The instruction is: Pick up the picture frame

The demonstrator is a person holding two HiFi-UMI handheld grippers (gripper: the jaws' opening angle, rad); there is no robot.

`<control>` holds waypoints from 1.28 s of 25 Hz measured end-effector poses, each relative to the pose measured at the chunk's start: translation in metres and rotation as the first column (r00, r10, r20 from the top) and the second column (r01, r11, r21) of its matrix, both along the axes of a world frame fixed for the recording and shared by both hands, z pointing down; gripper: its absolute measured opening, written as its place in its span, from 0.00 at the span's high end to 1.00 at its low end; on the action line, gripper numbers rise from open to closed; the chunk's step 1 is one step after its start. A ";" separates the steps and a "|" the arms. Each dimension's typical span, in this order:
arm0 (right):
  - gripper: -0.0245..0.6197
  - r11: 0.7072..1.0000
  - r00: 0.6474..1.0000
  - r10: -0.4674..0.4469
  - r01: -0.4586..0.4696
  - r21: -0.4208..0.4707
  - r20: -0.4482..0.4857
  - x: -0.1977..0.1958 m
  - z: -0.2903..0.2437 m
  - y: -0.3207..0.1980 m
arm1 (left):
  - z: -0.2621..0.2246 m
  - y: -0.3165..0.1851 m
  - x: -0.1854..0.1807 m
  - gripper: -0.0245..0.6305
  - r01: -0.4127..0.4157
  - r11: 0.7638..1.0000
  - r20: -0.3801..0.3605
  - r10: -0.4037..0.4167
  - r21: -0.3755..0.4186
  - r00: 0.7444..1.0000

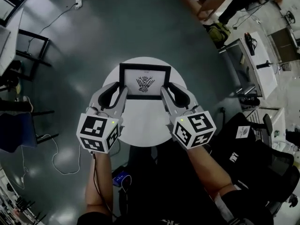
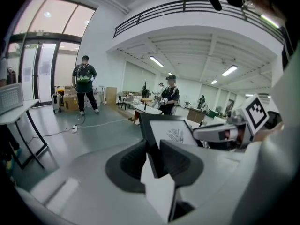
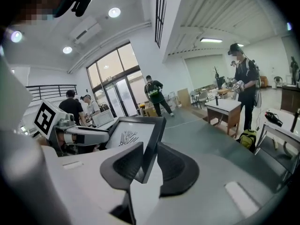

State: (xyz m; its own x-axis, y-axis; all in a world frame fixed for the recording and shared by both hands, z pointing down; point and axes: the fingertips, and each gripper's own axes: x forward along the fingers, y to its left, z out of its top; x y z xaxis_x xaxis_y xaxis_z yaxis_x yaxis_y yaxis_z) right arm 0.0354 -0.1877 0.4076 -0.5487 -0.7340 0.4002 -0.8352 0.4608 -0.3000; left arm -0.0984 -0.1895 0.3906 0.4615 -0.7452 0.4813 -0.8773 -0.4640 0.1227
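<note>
A black picture frame [image 1: 145,81] with a white mat and a small dark drawing hangs in the air above the round white table [image 1: 140,123]. My left gripper [image 1: 118,92] is shut on its left edge and my right gripper [image 1: 168,92] on its right edge. In the left gripper view the frame [image 2: 171,132] stands upright, its edge pinched between the dark pads of the left gripper [image 2: 152,151]. The right gripper view shows the frame [image 3: 133,135] clamped the same way in the right gripper [image 3: 149,156]. Each gripper sees the other across the frame.
A black chair [image 1: 262,158] stands close at the right, and desks [image 1: 255,62] lie further right. A cable and power strip [image 1: 78,3] run over the grey floor at the top left. Several people stand in the hall, one [image 2: 84,83] by the glass doors.
</note>
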 end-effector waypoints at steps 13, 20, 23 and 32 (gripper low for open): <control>0.83 0.951 0.999 -0.005 -0.011 0.309 0.054 0.000 -0.205 0.009 | -0.201 0.016 -0.001 0.83 0.003 0.957 0.018 -0.009 0.289 1.000; 0.83 0.886 0.997 -0.018 -0.018 0.463 0.075 0.010 -0.288 0.034 | -0.285 0.043 0.009 0.83 -0.015 0.898 0.041 -0.003 0.439 0.999; 0.84 0.858 0.996 -0.020 -0.030 0.514 0.091 0.019 -0.319 0.043 | -0.318 0.053 0.018 0.83 -0.017 0.871 0.026 0.005 0.491 1.000; 0.85 0.739 0.990 -0.040 -0.060 0.671 0.132 0.049 -0.403 0.076 | -0.398 0.089 0.047 0.83 -0.034 0.761 0.040 0.010 0.648 0.999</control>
State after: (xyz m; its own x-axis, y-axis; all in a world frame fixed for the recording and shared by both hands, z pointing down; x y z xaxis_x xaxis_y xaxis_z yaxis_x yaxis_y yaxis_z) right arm 0.0848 -0.1115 0.0044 -0.5493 -0.7897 -0.2731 -0.8176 0.5755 -0.0196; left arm -0.0510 -0.1006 -0.0078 0.4745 -0.8748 -0.0976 -0.8639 -0.4415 -0.2425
